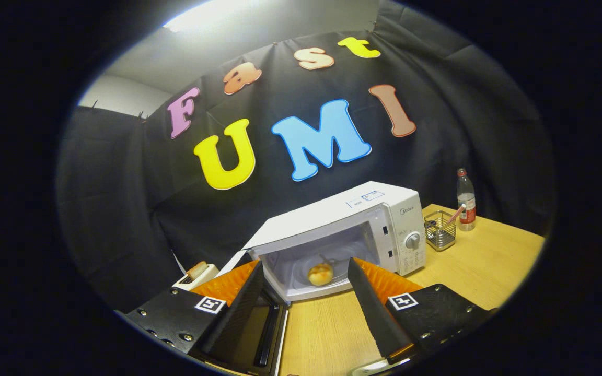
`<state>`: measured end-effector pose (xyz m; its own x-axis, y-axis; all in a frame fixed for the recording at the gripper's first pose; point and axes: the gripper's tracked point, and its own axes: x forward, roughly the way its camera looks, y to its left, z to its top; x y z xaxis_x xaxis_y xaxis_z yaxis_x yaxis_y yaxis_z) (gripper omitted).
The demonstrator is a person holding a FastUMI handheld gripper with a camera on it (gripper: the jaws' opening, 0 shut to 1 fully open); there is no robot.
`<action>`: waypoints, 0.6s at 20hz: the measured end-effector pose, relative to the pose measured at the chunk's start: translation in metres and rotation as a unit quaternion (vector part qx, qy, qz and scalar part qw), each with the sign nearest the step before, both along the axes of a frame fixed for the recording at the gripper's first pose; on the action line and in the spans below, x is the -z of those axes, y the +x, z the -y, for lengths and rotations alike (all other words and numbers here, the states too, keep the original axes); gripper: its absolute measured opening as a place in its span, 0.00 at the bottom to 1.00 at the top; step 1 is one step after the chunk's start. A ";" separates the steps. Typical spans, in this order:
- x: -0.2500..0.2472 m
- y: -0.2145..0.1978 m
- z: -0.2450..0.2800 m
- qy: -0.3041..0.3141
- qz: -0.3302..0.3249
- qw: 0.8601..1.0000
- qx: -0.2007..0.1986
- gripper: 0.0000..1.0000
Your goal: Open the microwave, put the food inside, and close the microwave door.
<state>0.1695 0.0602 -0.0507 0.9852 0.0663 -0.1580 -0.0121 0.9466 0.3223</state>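
A white microwave (pixel 363 219) stands on the wooden table (pixel 489 271) with its door (pixel 259 329) swung wide open to the left, lying behind my left finger. A round bread bun (pixel 321 273) rests on the glass turntable inside the cavity. My gripper (pixel 305 267) is open, held back from the oven mouth, with the bun seen between and just beyond the fingertips. Nothing is between the fingers.
A toaster (pixel 196 275) with a slice of bread in it sits to the left of the microwave. To its right stand a wire basket (pixel 440 230) and a plastic bottle (pixel 466 199). Bare tabletop lies in front of the oven.
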 end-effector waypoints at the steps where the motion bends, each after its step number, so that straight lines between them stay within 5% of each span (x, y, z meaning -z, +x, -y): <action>1: -0.005 -0.010 -0.005 -0.005 0.005 1.000 -0.006 0.97; 12: -0.018 -0.091 -0.072 -0.066 0.027 0.994 -0.078 0.97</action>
